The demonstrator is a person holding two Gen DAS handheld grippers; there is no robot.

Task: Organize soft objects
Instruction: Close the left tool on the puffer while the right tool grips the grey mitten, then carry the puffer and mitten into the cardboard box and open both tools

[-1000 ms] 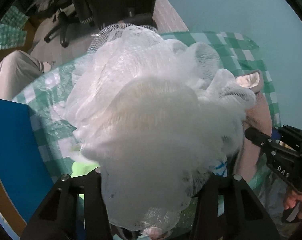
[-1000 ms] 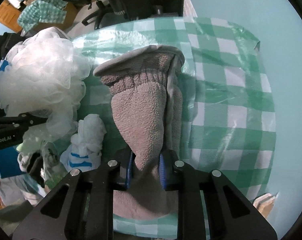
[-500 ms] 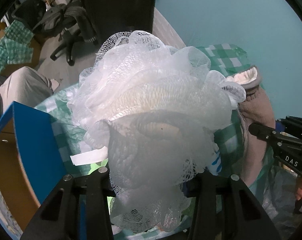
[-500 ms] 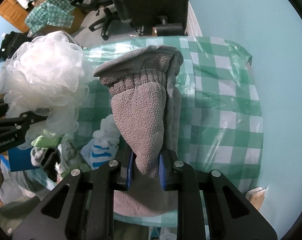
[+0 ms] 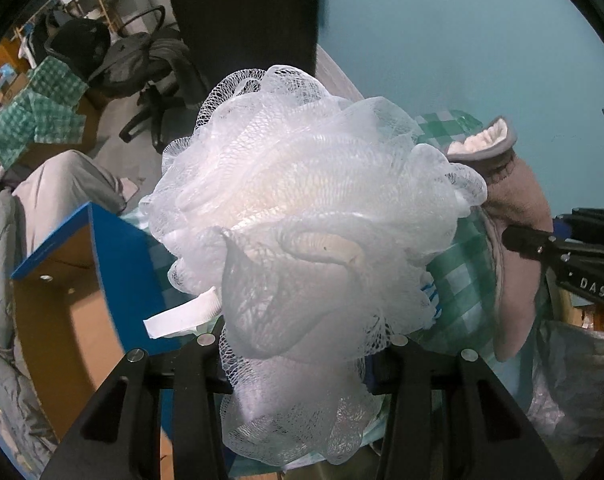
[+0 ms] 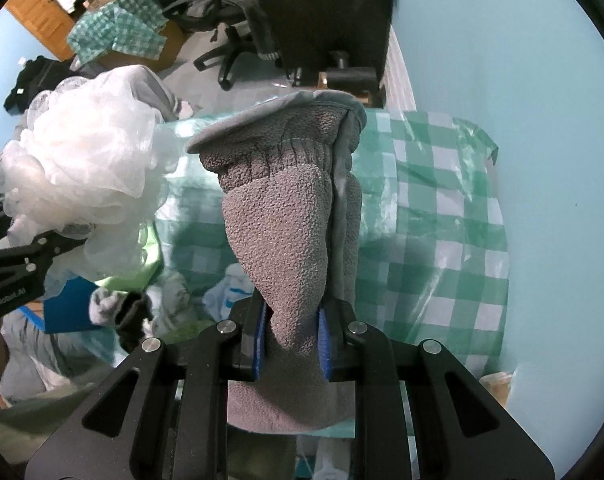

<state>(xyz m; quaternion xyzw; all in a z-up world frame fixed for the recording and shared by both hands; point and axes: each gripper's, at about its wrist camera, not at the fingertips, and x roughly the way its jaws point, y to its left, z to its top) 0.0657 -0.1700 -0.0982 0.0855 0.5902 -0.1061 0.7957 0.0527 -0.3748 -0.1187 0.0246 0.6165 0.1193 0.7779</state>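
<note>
Left claw (image 5: pixel 302 344) is closed on the base of the white mesh bath pouf (image 5: pixel 302 240), carried clear above the green-checked desk (image 5: pixel 454 280); the open blue-walled cardboard box (image 5: pixel 61 280) at 9 o'clock is the likely drop target. Right claw (image 6: pixel 291 336) pinches the grey fleece mitten (image 6: pixel 285 216) near its fingertip end, cuff pointing to 12 o'clock, lifted off the desk. Remaining socks (image 6: pixel 221 296) lie at 8 o'clock of the mitten.
</note>
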